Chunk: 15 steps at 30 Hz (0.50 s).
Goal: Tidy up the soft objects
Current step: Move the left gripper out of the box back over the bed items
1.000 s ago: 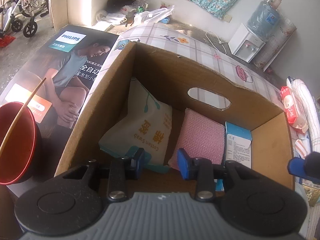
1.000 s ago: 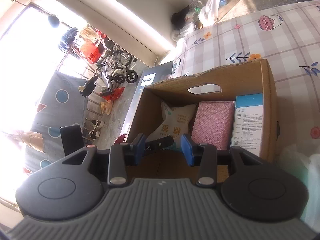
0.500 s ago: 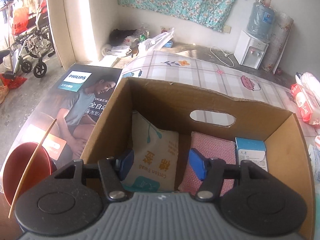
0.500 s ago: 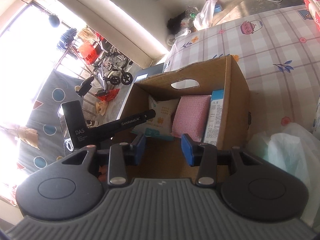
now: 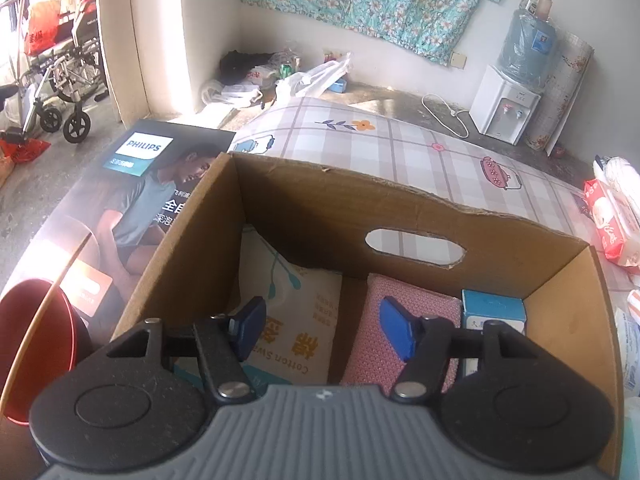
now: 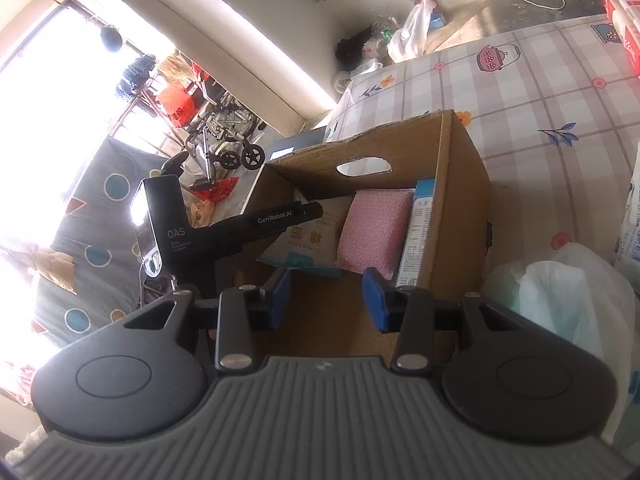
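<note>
Changed: the left claw has drawn back and up from the brown cardboard box since a second ago, and its jaws have just been opening, with nothing clamped between them; the right claw has pulled back from the box too, its gap unchanged.
Left claw: blue pads spread wide above the box's near edge, framing the packet and sponge below without touching them.
Right claw: pads set at a narrower gap, empty, hanging over the bare cardboard floor at the near end of the box.
Box contents: a white cotton swab packet with teal print lies at the left; a pink textured sponge pad sits just beside it; a blue-and-white carton stands on edge against the right wall.
Box position: on a plaid flowered cloth covering the surface, its handle cut-out in the far wall.
Left view only: a red plastic bowl with a thin wooden stick beside the box, a dark printed poster board leaning behind it, and a white water dispenser by the far wall.
Right view only: the left claw's black handle reaching across the box's left side, and a white plastic bag just right of the box.
</note>
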Each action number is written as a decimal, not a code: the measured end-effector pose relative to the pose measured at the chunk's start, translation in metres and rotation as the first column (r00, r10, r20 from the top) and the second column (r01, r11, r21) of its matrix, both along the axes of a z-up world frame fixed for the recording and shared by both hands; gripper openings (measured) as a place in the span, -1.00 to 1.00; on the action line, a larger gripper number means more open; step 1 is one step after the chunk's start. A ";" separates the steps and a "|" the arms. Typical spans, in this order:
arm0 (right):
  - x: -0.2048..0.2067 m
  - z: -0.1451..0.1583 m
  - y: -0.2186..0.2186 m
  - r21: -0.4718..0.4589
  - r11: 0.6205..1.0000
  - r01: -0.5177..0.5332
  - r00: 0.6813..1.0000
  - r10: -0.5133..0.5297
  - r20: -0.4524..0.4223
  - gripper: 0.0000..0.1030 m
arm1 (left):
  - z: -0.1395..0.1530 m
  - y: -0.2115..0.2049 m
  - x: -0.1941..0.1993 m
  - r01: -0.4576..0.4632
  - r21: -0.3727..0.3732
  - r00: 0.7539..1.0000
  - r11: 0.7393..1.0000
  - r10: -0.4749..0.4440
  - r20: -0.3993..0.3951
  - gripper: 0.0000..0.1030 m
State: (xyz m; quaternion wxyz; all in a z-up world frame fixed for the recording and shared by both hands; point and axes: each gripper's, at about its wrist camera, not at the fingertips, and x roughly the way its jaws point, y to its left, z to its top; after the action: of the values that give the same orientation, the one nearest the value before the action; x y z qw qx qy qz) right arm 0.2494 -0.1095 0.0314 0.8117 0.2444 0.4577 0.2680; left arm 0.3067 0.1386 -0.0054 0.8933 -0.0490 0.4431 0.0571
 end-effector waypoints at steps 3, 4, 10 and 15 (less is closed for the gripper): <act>-0.001 -0.005 0.000 0.006 1.000 -0.001 1.000 0.001 -0.014 -0.21 | -0.009 -0.006 0.010 -0.023 0.111 0.999 0.994 0.027 -0.038 0.46; -0.002 -0.006 0.001 0.008 1.000 -0.003 1.000 0.003 -0.016 -0.21 | -0.011 -0.011 0.012 -0.007 0.145 0.999 0.989 0.014 -0.046 0.49; -0.007 -0.007 0.003 0.014 1.000 -0.009 1.000 0.009 -0.017 -0.21 | -0.029 -0.012 0.019 0.000 0.008 0.988 1.000 0.001 -0.154 0.49; -0.012 -0.004 -0.004 -0.014 1.000 0.004 1.000 -0.004 0.004 -0.20 | -0.018 -0.002 0.007 -0.019 -0.039 0.994 0.999 0.015 -0.112 0.48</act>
State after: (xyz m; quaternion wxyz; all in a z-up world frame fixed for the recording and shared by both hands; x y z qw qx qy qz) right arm 0.2375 -0.1131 0.0277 0.8150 0.2392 0.4573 0.2635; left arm 0.3133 0.1366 -0.0233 0.8654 -0.0673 0.4931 0.0586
